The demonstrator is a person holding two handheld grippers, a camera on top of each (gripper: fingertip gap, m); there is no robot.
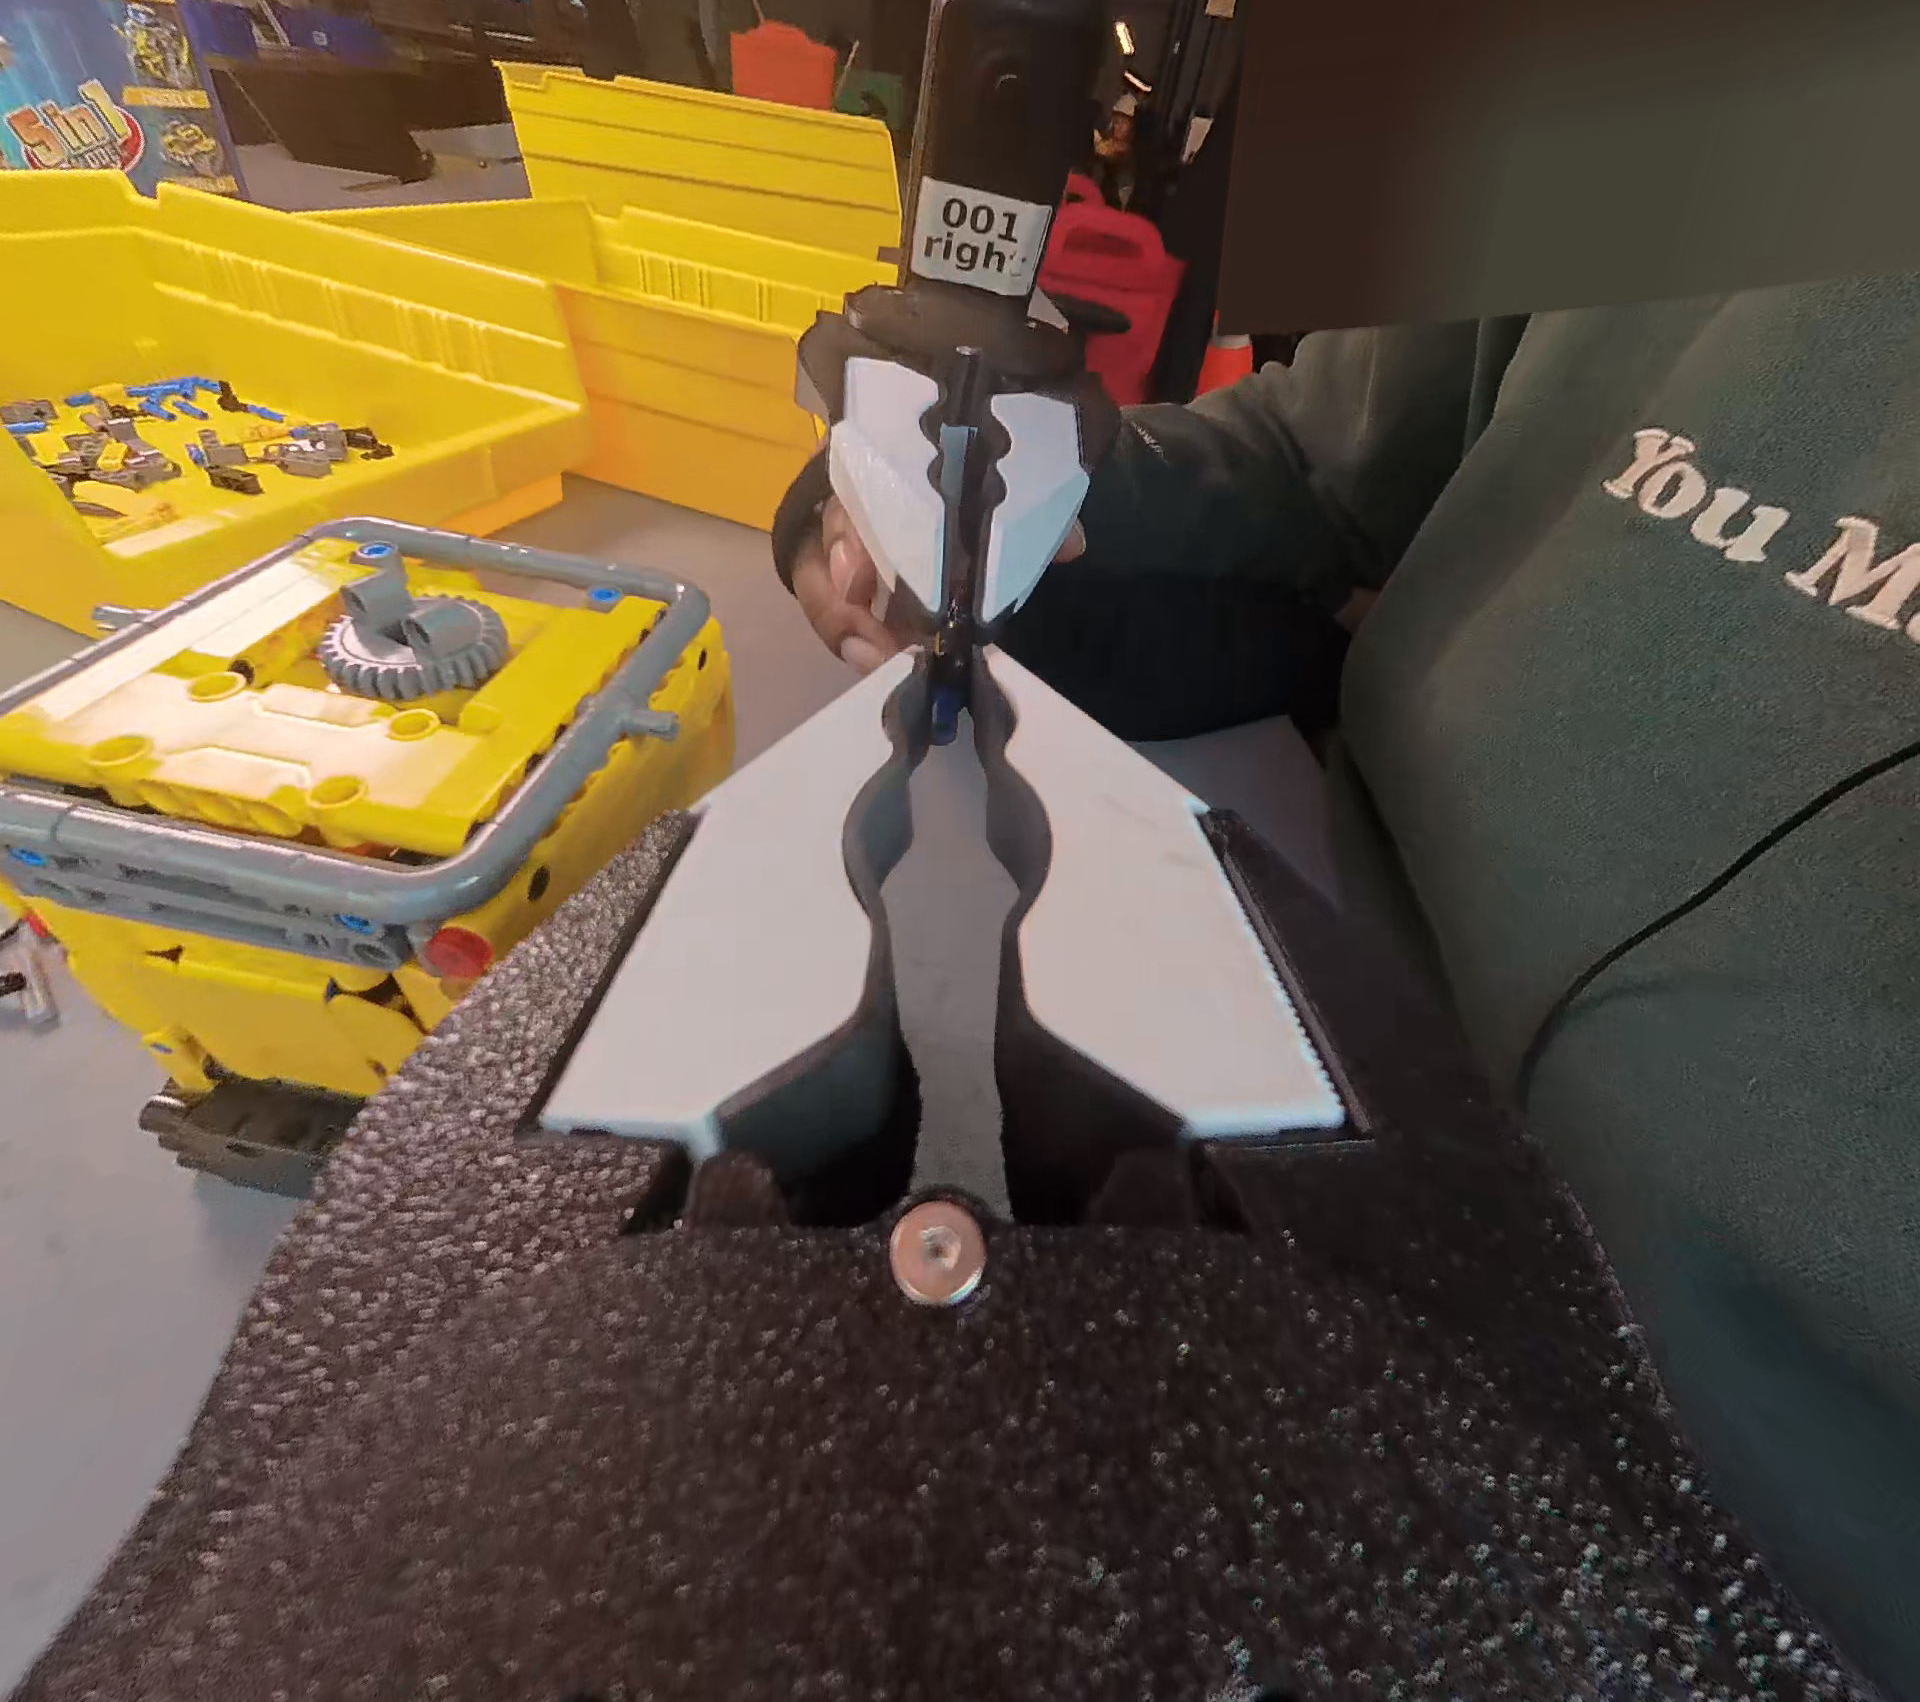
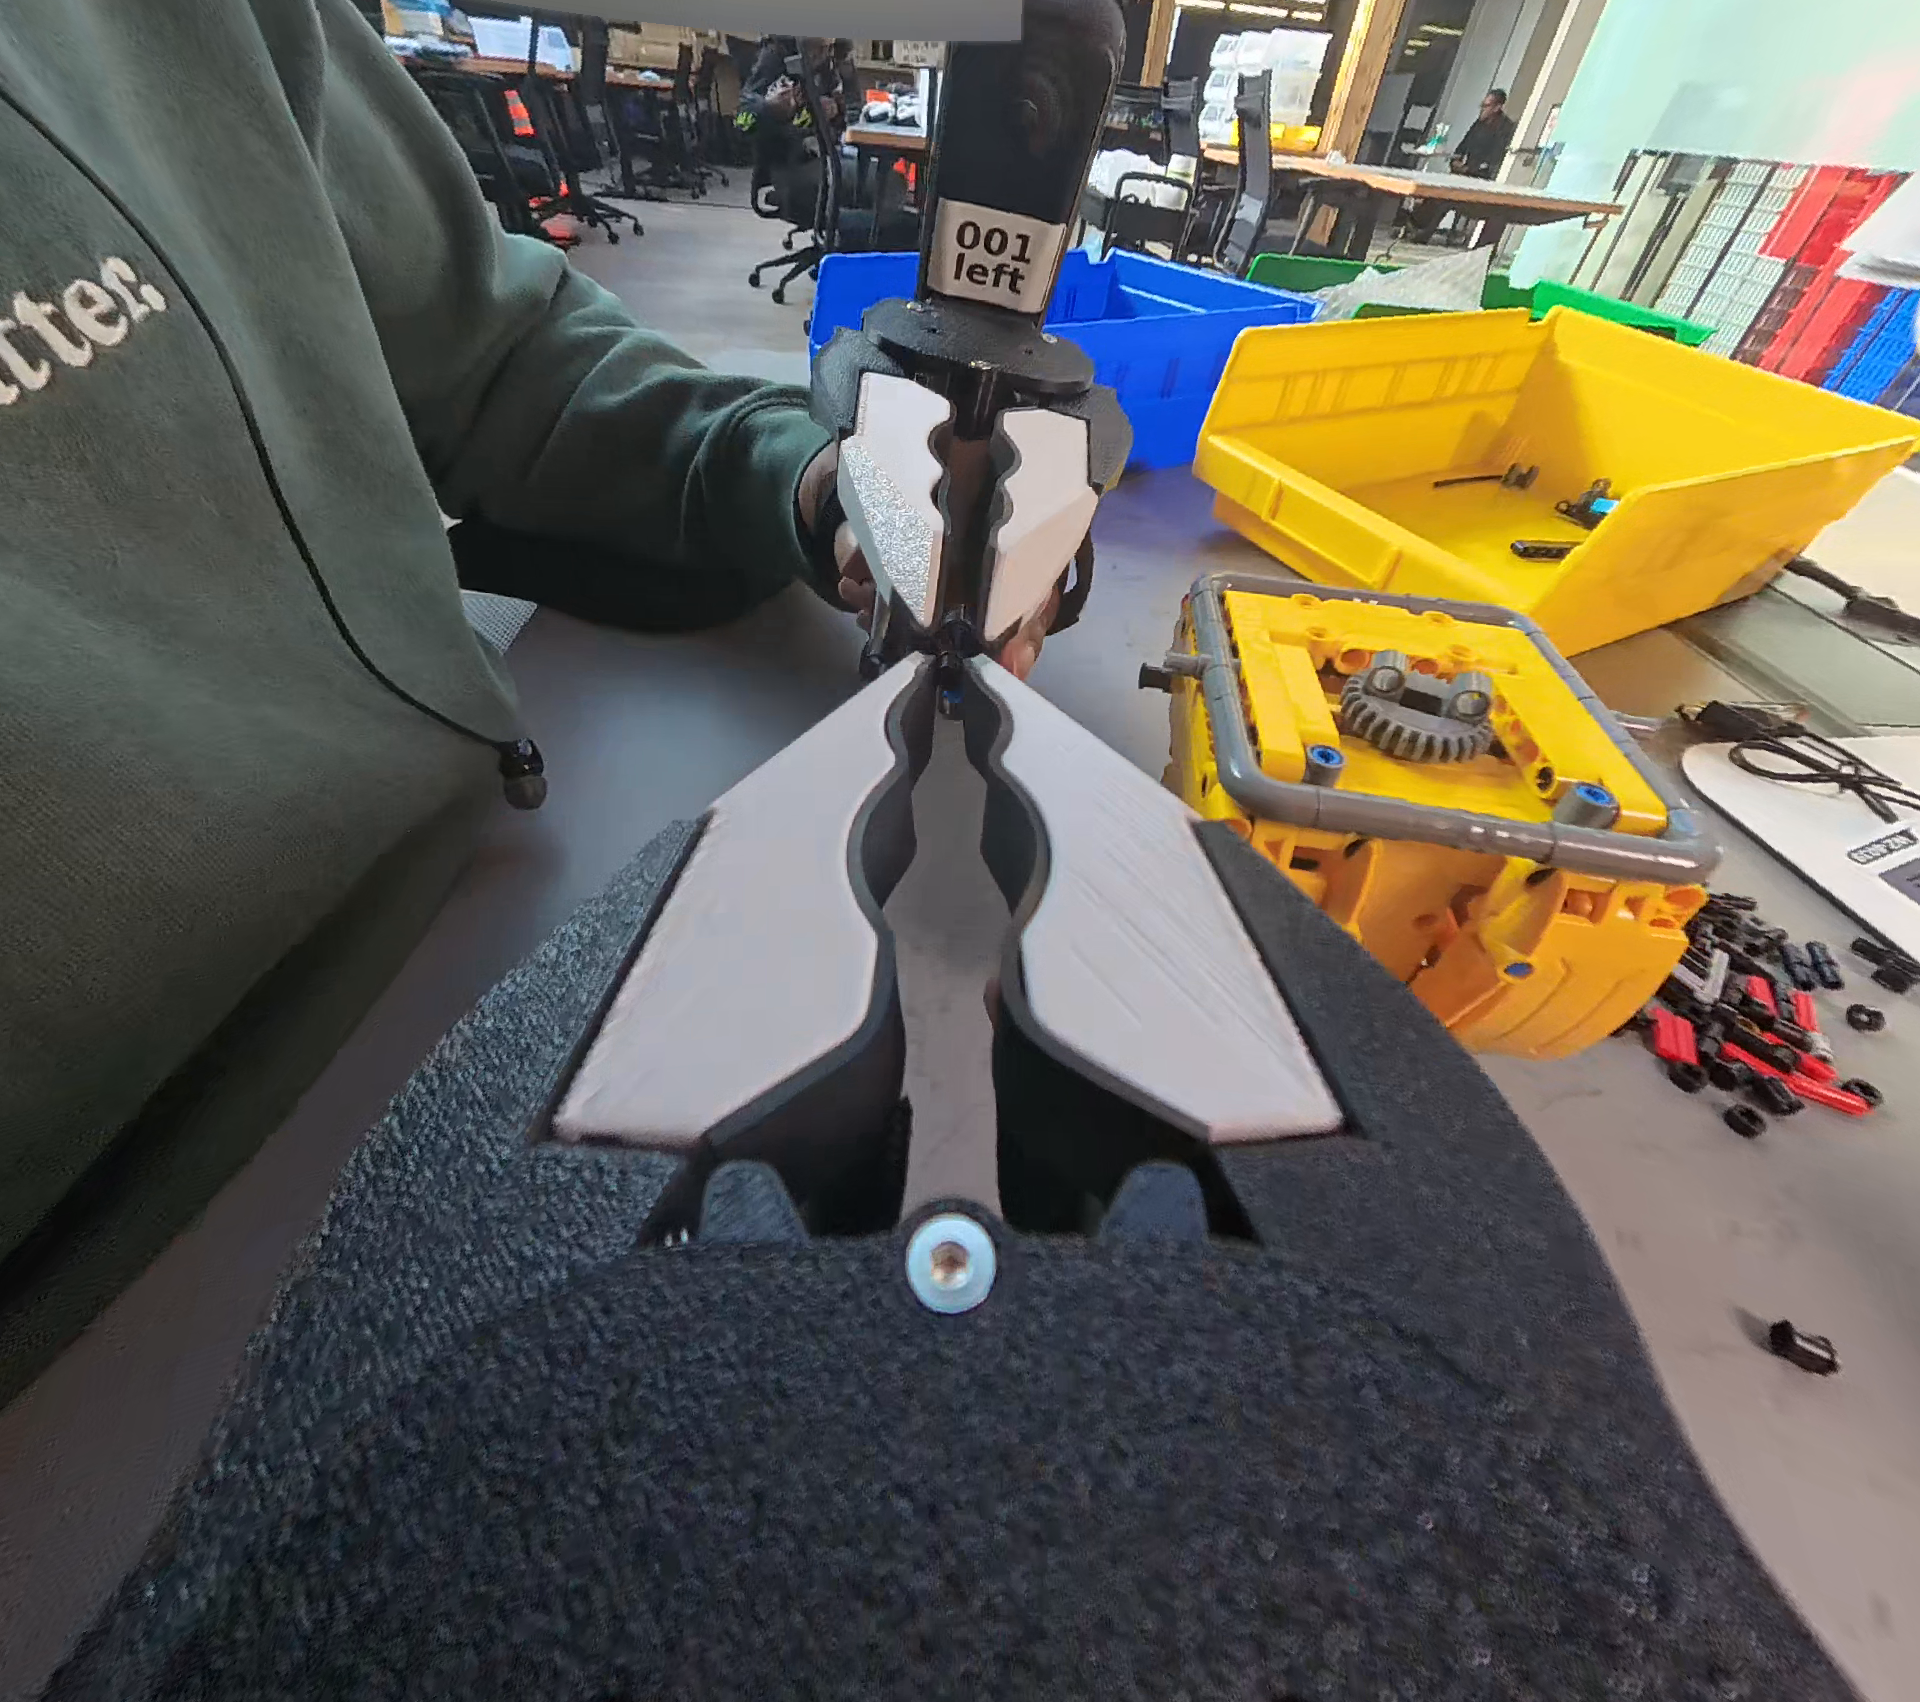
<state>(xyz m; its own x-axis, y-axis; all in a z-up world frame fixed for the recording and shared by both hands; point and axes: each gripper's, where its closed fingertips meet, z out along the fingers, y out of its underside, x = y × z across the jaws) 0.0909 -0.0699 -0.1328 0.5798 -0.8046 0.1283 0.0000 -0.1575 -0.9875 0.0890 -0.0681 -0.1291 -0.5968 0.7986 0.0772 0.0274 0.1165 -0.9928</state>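
My two grippers meet tip to tip above the grey table. In the left wrist view my left gripper (image 1: 948,684) is shut on a small black and blue toy part (image 1: 941,709). The right gripper (image 1: 954,626) faces it with its tips against the same part. In the right wrist view my right gripper (image 2: 948,673) is shut on the small black and blue part (image 2: 949,696), and the left gripper (image 2: 951,626) is pressed to it from the far side. A yellow brick model (image 1: 343,748) with a grey gear (image 1: 414,644) on top stands beside them; it also shows in the right wrist view (image 2: 1455,904).
A yellow bin (image 1: 312,322) with loose small parts stands behind the model, and more yellow bins (image 1: 707,218) farther back. A yellow bin (image 2: 1351,426), a blue bin (image 2: 1174,322) and loose red and black pins (image 2: 1766,1029) lie near the model. A person in a green sweatshirt (image 2: 208,405) sits close. Only a small space, under 4 cm, lies between the two pairs of fingers.
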